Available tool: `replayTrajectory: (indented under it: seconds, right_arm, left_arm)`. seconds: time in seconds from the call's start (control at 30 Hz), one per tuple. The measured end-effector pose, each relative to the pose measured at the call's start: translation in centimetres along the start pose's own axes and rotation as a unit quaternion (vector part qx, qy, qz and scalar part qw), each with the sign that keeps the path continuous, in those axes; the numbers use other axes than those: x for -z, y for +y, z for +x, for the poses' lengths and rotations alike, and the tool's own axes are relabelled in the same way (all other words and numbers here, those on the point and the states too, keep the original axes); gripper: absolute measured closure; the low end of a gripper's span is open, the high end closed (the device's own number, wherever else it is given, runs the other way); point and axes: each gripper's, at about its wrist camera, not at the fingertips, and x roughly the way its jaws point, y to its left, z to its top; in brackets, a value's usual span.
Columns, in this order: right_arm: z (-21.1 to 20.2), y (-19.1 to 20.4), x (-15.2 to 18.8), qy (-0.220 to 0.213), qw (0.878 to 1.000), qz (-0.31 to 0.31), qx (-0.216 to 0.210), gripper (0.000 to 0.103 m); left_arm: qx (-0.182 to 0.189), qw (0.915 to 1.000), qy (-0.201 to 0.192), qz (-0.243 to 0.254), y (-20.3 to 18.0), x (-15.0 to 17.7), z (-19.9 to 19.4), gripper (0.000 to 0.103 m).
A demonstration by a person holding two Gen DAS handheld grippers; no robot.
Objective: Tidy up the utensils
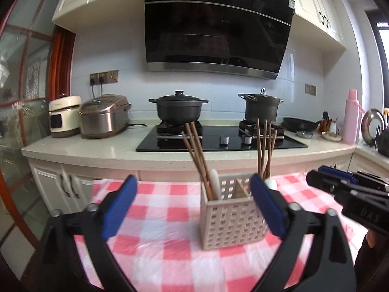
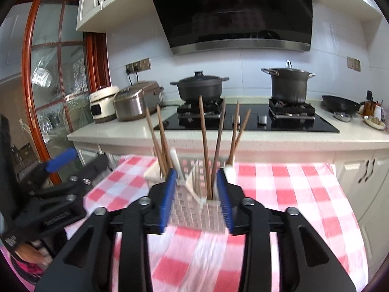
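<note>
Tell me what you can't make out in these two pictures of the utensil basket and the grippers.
- Basket inside: the wall hides the lower ends of the chopsticks in both views.
- White utensils: only tips show, type unclear.
- Right gripper: motion blur in the right wrist view, so whether its fingers touch the basket is unclear.
- Right gripper in the left wrist view: cut off by the right edge.
- Tablecloth near edge: hidden by the left gripper.

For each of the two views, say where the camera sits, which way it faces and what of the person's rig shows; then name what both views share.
Left wrist: on the left gripper, facing the caddy and stove; own open blue fingers show, right gripper at the right edge.
Right wrist: on the right gripper, close to the caddy; own fingers flank it, left gripper at left.
Shared: caddy, chopsticks, checked cloth, stove.
</note>
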Motion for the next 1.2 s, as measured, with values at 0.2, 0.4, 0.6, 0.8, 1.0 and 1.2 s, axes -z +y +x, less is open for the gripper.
replayTrajectory:
  seconds: [0.2,0.4,0.6,0.8,1.0,1.2]
  right_arm:
    - [-2.3,0.9,4.2,0.019,1.000,0.003,0.013,0.040]
    - [-5.8,2.5,5.5,0.006,1.000,-0.010,0.019,0.024]
    - [-8.7,3.1,5.3,-0.005,1.000,-0.020,0.019,0.020]
    - [-10.8,3.0,4.4,-0.008,1.000,-0.012,0.016,0.019]
    - [-12.4,3.1,4.1,-0.017,1.000,-0.015,0.018,0.019]
    - [-13.1,2.8,3.8,-0.022,0.999,-0.011,0.021,0.019]
  left_arm:
    - [-0.013,0.9997,0.016,0.012,0.1,2.9,-4.7,0.005]
    - [-0.014,0.9997,0.016,-0.009,0.4,4.2,-8.7,0.005]
    - [-0.001,0.9992,0.016,-0.036,0.6,3.8,-12.0,0.005]
    - [0.007,0.9995,0.014,-0.027,0.2,3.0,-14.8,0.005]
    - [0.004,0.9997,0.015,-0.018,-0.4,2.6,-16.2,0.005]
    - [0.013,0.9997,0.008,-0.017,-0.4,2.0,-16.7,0.005]
